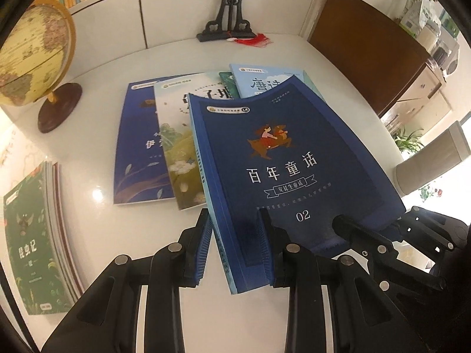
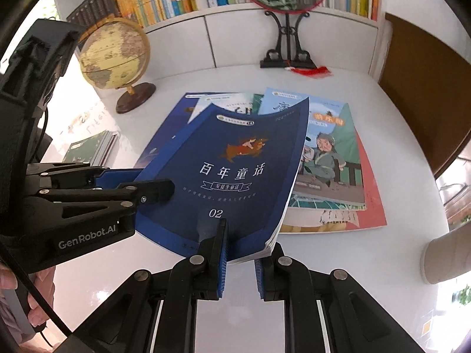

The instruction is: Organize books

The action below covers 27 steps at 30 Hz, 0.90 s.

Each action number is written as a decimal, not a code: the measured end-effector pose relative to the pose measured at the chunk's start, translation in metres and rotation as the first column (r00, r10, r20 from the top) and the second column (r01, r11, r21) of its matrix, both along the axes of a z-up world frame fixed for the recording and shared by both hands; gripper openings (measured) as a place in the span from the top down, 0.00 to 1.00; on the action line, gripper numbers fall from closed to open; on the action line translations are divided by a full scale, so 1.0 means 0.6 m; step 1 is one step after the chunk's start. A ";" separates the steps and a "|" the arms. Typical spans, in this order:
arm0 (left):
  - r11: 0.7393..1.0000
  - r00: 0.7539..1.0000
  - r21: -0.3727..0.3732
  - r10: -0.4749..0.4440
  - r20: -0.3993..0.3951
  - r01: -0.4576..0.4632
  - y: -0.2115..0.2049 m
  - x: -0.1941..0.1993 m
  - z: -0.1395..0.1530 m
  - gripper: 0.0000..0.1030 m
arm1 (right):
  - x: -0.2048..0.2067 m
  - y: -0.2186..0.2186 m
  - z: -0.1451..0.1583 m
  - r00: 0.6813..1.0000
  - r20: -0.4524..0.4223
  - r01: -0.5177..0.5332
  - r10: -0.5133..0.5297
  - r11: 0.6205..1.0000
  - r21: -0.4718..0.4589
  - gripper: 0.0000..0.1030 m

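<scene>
A dark blue book (image 1: 279, 153) marked 02 is lifted off the white table (image 1: 97, 67), slightly bowed, over a spread of other books. My left gripper (image 1: 234, 244) is shut on its lower spine corner, one pad on the cover and one under it. In the right wrist view the same book (image 2: 235, 170) has my right gripper (image 2: 241, 253) shut on its lower right corner. The left gripper (image 2: 147, 185) clamps the book's left edge there. The right gripper (image 1: 368, 235) shows at the book's right corner in the left wrist view.
Under the held book lie a blue book (image 1: 138, 147), a white-green one (image 1: 176, 135), a light blue one (image 1: 259, 82) and an illustrated one (image 2: 329, 158). A green book stack (image 1: 29, 250) sits left, a globe (image 1: 32, 58) and fan stand (image 1: 229, 8) behind. A hand (image 2: 38, 279) shows lower left.
</scene>
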<state>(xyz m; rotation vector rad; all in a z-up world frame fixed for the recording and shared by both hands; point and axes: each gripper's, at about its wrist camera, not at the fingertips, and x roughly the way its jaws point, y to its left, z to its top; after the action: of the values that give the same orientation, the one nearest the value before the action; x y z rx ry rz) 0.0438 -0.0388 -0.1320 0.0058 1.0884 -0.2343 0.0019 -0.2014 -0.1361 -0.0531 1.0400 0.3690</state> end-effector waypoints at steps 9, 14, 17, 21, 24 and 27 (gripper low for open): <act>0.999 0.999 -0.015 0.045 0.014 -0.045 0.042 -0.022 0.013 0.74 | -0.022 0.039 0.021 0.998 0.038 -0.040 0.041 0.999 -0.009 0.85; 0.997 0.997 -0.021 0.069 0.034 -0.068 0.070 -0.036 0.024 0.74 | -0.029 0.063 0.028 0.997 0.054 -0.060 0.061 0.998 -0.008 0.85; 0.996 0.995 -0.027 0.083 0.052 -0.081 0.088 -0.043 0.035 0.74 | -0.034 0.080 0.038 0.995 0.076 -0.072 0.072 0.997 -0.011 0.85; 0.994 0.990 -0.026 0.112 0.090 -0.110 0.121 -0.056 0.056 0.74 | -0.037 0.103 0.055 0.991 0.107 -0.086 0.086 0.996 -0.006 0.85; 0.989 0.983 -0.039 0.147 0.113 -0.143 0.154 -0.068 0.072 0.74 | -0.038 0.130 0.073 0.986 0.135 -0.103 0.101 0.995 0.008 0.85; 0.982 0.972 -0.029 0.189 0.140 -0.187 0.194 -0.080 0.084 0.74 | -0.041 0.163 0.089 0.978 0.164 -0.136 0.132 0.991 0.014 0.85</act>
<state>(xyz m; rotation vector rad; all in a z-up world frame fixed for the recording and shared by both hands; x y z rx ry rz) -0.0040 0.0775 -0.0815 -0.0932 0.9382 -0.0703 -0.0224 -0.1035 -0.0827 -0.1293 0.8724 0.4919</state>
